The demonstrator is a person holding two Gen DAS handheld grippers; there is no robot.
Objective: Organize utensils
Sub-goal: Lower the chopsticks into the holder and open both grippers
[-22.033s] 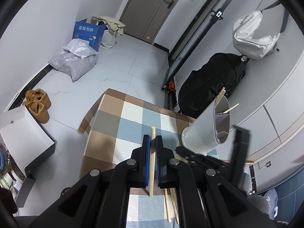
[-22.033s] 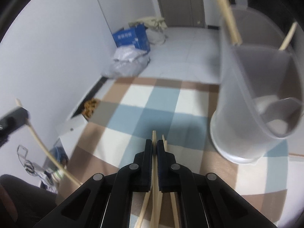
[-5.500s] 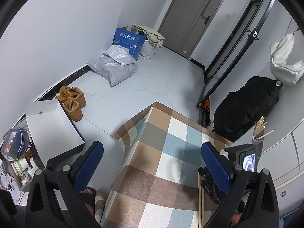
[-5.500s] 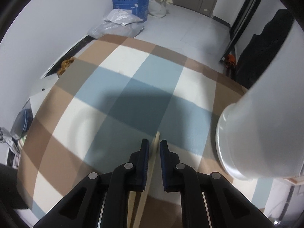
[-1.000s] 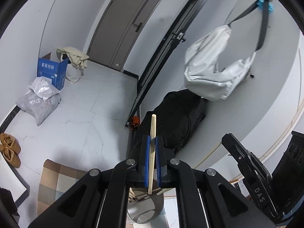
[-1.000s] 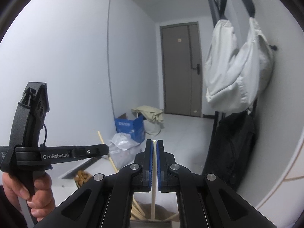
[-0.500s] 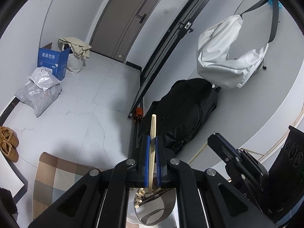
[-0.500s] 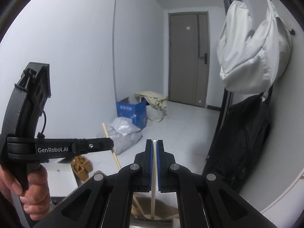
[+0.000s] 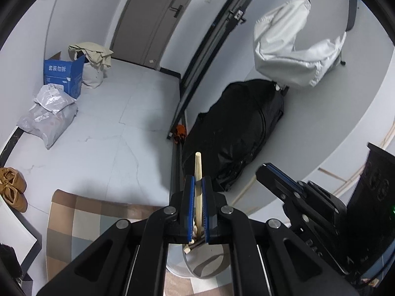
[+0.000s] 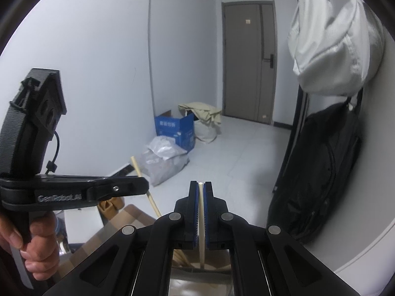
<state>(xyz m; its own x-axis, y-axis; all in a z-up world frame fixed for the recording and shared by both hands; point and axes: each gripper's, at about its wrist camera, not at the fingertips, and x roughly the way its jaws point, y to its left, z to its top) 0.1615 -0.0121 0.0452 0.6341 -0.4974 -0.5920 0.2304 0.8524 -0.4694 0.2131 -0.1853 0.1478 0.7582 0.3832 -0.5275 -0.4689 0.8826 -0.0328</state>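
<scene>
Since a second ago both of your hands have come down, and the white cup now shows larger at the bottom of each view.

Left wrist view: your left gripper (image 9: 196,187) has its blue-padded fingers (image 9: 189,204) clamped on a pale wooden chopstick (image 9: 198,172), which stands upright between them with its top end well above the pads. Its lower end reaches down into the round white plastic utensil cup (image 9: 209,267), where other chopstick ends show. The cup stands on the worktop, covered by a brown, cream and blue checked cloth (image 9: 81,222). Your right gripper (image 9: 279,180) sits to the right, near the cup.

Right wrist view: your right gripper (image 10: 201,187) is likewise closed on a second pale chopstick (image 10: 201,222), held upright, its lower end inside the cup (image 10: 200,281). Your left hand (image 10: 37,246) grips the left gripper's handle at the left edge; its chopstick (image 10: 145,187) slants down toward the cup.
</scene>
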